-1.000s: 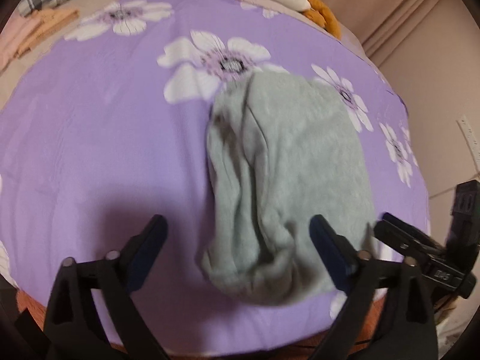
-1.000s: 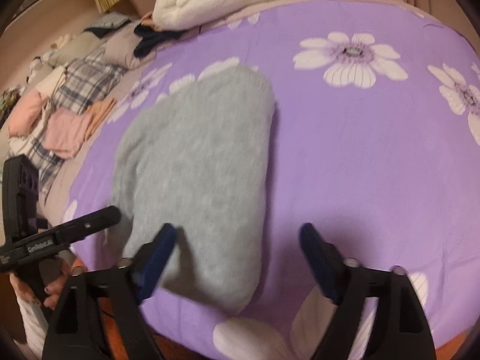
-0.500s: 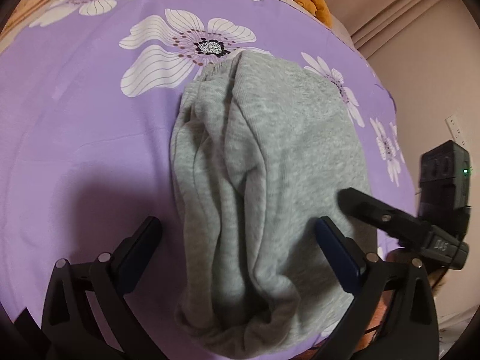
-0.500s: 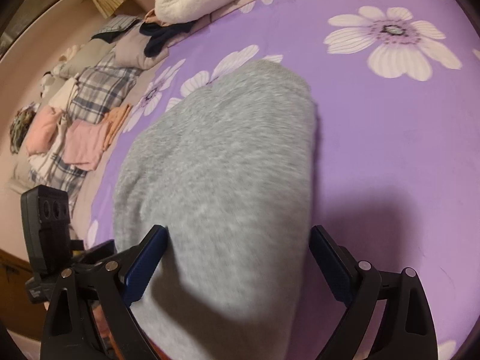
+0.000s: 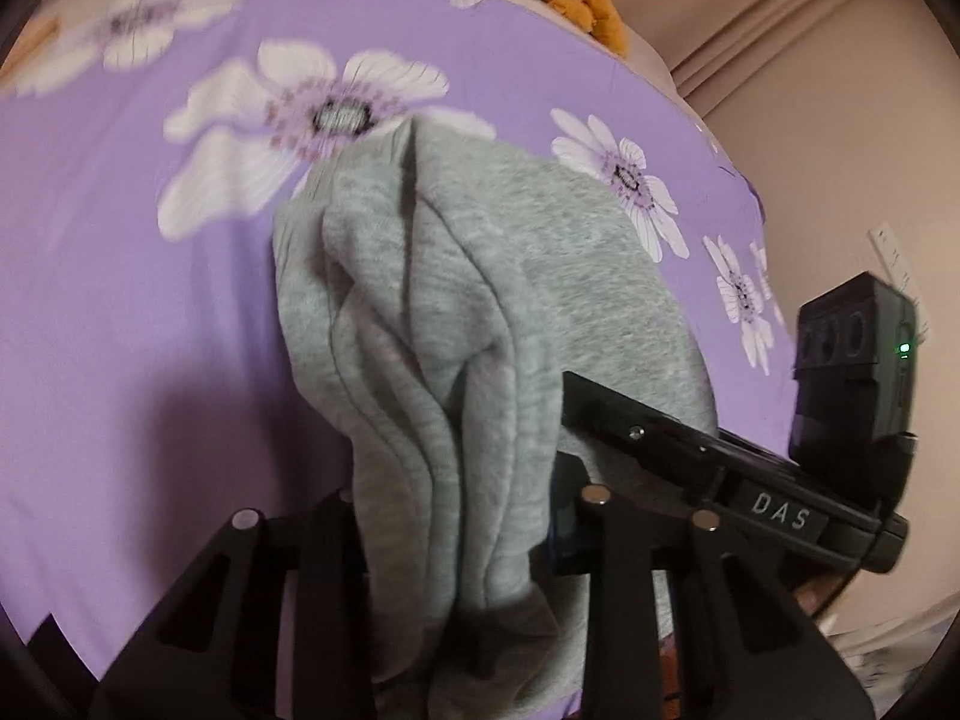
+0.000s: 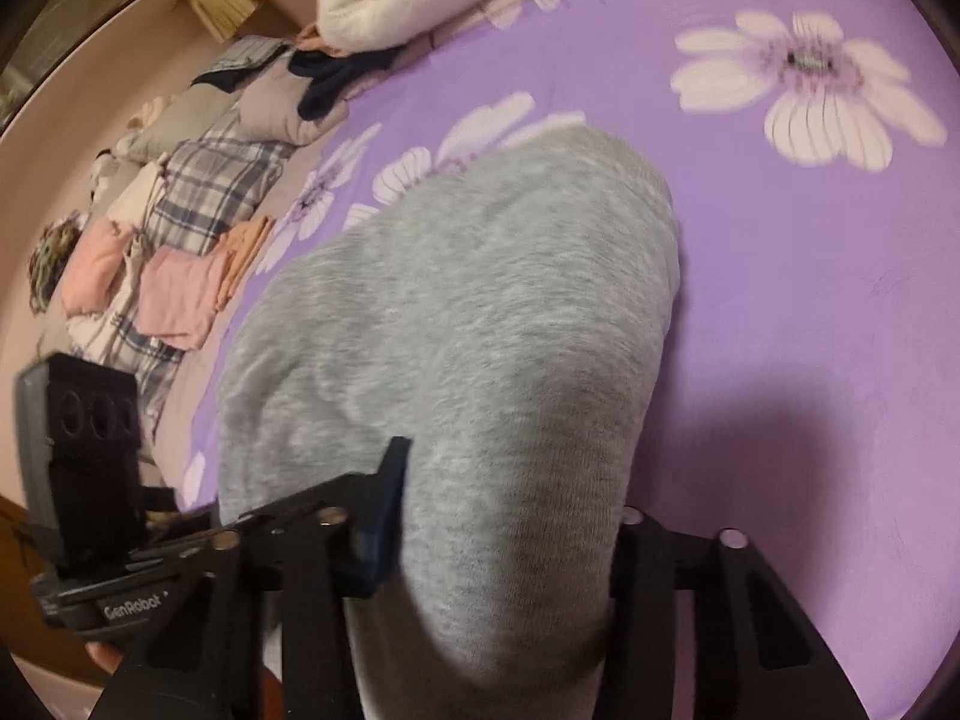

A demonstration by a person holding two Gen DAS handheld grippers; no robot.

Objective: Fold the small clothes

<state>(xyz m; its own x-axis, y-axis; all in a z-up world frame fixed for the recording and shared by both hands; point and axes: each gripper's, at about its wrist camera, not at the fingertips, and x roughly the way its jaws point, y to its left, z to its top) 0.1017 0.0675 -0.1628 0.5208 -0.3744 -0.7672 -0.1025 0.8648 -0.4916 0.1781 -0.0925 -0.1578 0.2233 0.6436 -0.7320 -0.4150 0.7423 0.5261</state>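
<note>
I am closing both grippers on the near end of the grey garment (image 5: 480,312), which is lying lengthwise on the purple sheet (image 5: 138,300) of the bed, its far end resting by a printed flower. The left gripper (image 5: 456,516) is pinching the layered, bunched edge on its side, and its fingers are closing with cloth packed tight between them. The right gripper (image 6: 498,534) is doing the same on the smoother side, fingers closing with a thick fold of grey cloth filling the gap. Close-up blur is hiding the pad contact, so I am judging, not seeing, that both are already biting. To do this step well, I am aiming to catch every layer of the near edge in each pinch, since the left side is showing several loose folds that could slip out singly. I am keeping the two grips level with each other and well apart across the width, so the edge is staying straight when lifted. Next I would be raising the edge only a little and carrying it toward the far end, laying it down square. The folded pile (image 6: 180,294) at the bed's side is staying clear of the work.
</note>
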